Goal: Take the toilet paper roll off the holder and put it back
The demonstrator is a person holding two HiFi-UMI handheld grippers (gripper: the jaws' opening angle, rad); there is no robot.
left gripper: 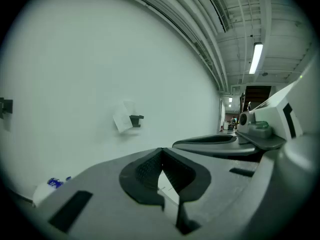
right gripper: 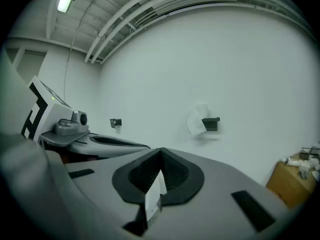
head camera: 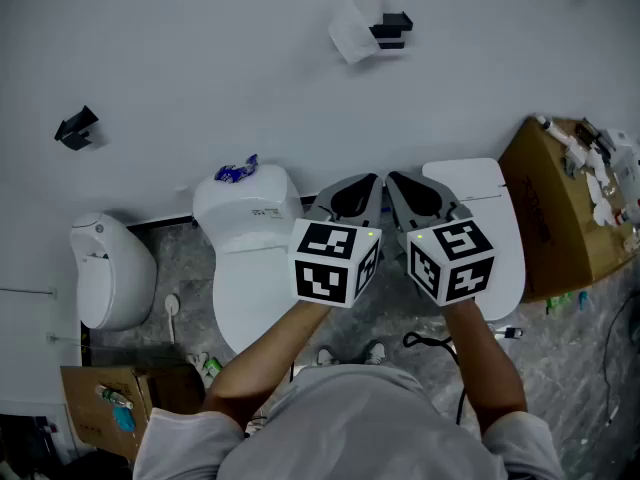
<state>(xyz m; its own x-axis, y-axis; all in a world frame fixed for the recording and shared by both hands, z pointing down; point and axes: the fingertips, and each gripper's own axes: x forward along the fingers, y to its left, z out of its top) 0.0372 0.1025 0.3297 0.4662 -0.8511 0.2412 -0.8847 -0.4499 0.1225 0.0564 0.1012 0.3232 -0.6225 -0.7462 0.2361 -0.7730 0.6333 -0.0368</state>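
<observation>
The left tongs and the right tongs are held side by side, nearly touching, both aimed at the white wall and tipped a little below level. In the left gripper view the left tongs have their dark pads drawn together at the tips with nothing between them. The right gripper view shows the same of the right tongs: closed tight and empty (the pale sliver seen through each notch is only background).

The toilet paper roll sits on its black holder on the wall, well ahead of both tongs and above them. A loose sheet hangs down from the roll on the side away from the holder's bracket. From the left tongs the roll lies ahead, up and slightly left, with the holder just to its right. From the right tongs the roll lies ahead, up and slightly right, the holder touching its right side.

Below the tongs stands a white toilet, and a cardboard box is off to the right of the right tongs.
</observation>
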